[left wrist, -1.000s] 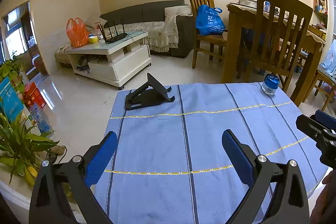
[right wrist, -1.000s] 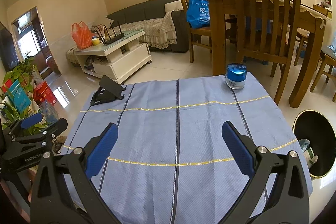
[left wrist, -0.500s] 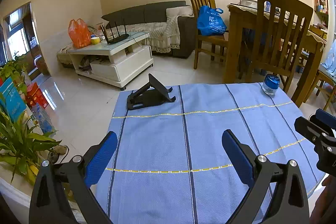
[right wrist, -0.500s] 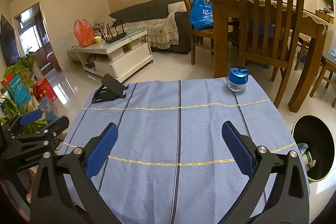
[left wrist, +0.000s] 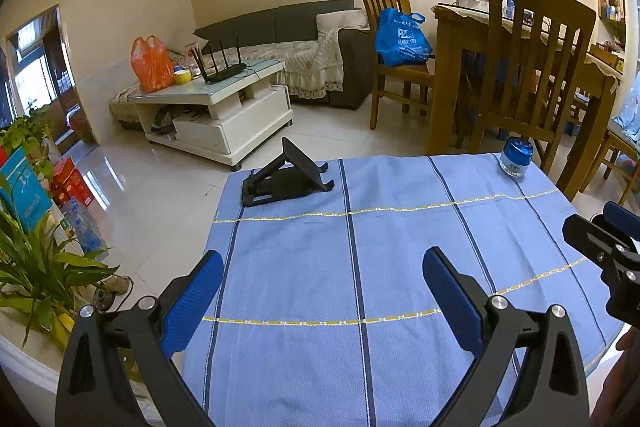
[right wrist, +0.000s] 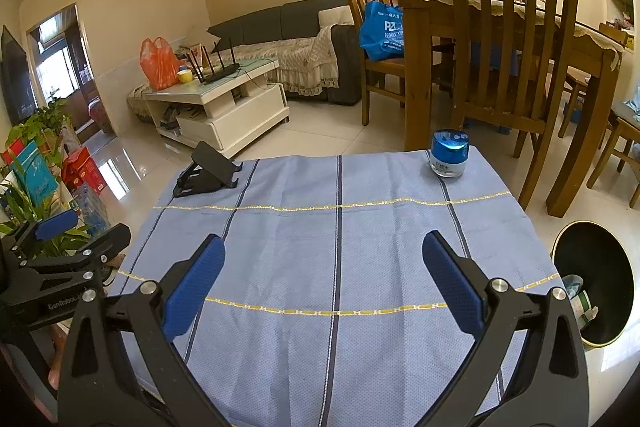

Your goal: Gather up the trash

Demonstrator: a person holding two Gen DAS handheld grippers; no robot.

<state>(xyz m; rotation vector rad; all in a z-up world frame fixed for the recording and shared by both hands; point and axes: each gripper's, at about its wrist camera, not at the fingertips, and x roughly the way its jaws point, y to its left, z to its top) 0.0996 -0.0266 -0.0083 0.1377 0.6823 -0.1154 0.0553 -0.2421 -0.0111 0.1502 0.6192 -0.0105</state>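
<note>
A black round trash bin [right wrist: 596,283] stands on the floor at the table's right side, with crumpled wrappers [right wrist: 576,297] inside. My left gripper [left wrist: 320,271] is open over the near left part of the blue cloth [left wrist: 360,247], nothing between its fingers. My right gripper [right wrist: 320,259] is open too, above the near middle of the cloth [right wrist: 340,247]. Each gripper shows at the edge of the other's view: the right one [left wrist: 608,227] and the left one [right wrist: 68,227]. No loose trash shows on the cloth.
A black phone stand [left wrist: 284,173] sits at the cloth's far left corner, and a blue-lidded jar [left wrist: 516,161] at the far right. Wooden chairs [right wrist: 512,39] and a dining table stand beyond. A white coffee table [left wrist: 224,107] and potted plants [left wrist: 36,267] are to the left.
Both grippers have drifted slightly, so the scene shifts a little in each view. Both stay open and empty.
</note>
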